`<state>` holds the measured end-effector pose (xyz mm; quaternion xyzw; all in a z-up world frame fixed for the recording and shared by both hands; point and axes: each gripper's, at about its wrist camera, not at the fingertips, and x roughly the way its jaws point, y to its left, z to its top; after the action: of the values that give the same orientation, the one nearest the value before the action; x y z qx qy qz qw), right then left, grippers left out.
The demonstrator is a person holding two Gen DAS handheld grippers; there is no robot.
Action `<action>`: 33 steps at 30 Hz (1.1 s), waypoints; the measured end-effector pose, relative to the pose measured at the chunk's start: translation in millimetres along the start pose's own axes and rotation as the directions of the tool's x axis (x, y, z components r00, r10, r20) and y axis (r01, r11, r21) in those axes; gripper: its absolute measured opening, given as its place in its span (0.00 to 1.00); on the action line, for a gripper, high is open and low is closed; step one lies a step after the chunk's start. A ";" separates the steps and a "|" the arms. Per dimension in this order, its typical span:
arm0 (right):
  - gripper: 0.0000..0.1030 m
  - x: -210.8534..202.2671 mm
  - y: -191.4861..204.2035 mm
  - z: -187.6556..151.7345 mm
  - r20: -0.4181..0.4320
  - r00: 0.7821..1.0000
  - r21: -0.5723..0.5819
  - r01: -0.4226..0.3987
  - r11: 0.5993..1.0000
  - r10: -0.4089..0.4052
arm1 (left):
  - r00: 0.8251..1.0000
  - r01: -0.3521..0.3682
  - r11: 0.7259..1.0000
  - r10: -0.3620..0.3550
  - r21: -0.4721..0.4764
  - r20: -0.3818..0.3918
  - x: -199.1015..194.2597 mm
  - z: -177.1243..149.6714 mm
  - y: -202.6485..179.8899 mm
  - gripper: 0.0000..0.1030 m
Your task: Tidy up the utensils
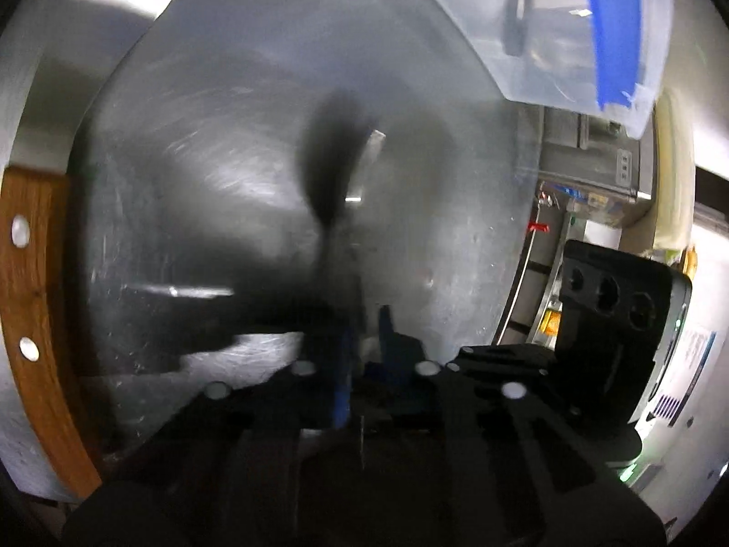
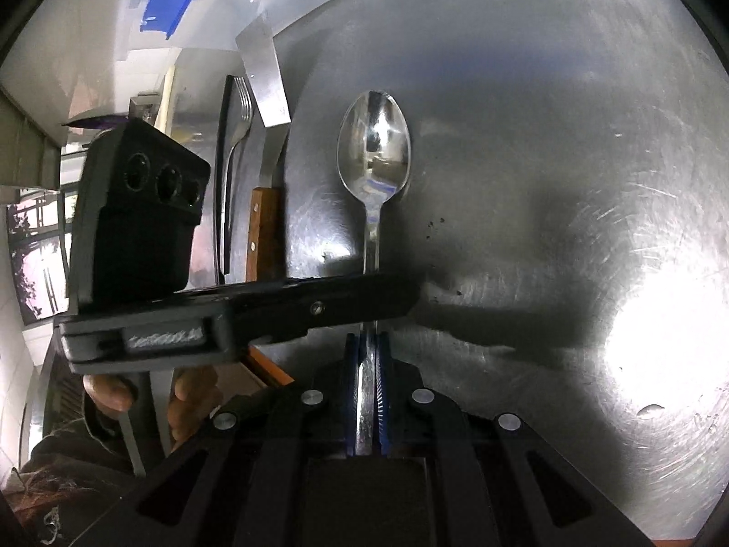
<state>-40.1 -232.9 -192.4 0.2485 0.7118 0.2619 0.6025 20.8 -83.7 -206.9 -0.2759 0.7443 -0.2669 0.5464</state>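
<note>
The spoon (image 2: 374, 146) is mirror-bright silver. The counter (image 2: 569, 146) is brushed grey steel, crossed with fine pale scratches and a white glare patch. Both tools are black; the right tool (image 2: 368, 360) has blue ribbed pads. The knife handle (image 2: 259, 232) is warm brown wood with silver rivets. The bin (image 1: 546, 36) is clear plastic with a blue band. The fork (image 2: 240, 123) is silver.

shiny spoon (image 2: 374, 146) bowl-up, handle clamped
</note>
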 end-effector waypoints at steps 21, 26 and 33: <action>0.09 -47.1 90.9 -9.6 0.159 0.980 -0.288 0.164 0.943 -0.122 | 0.978 0.087 0.950 -0.138 0.300 0.154 -73.8 -15.8 -81.3 0.05; 0.09 -125.9 153.0 8.1 0.370 0.922 -0.425 0.276 0.862 -0.113 | 0.947 0.027 0.858 -0.187 0.514 0.261 -141.3 4.2 -165.0 0.05; 0.09 -182.4 185.3 129.6 0.476 0.851 -0.344 0.414 0.843 -0.223 | 0.940 -0.135 0.840 -0.059 0.525 0.336 -178.4 132.7 -242.7 0.05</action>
<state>122.5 -208.5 47.1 0.0331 0.5211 0.2480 0.8160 221.8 -142.3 47.1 -0.1372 0.5388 -0.4032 0.7269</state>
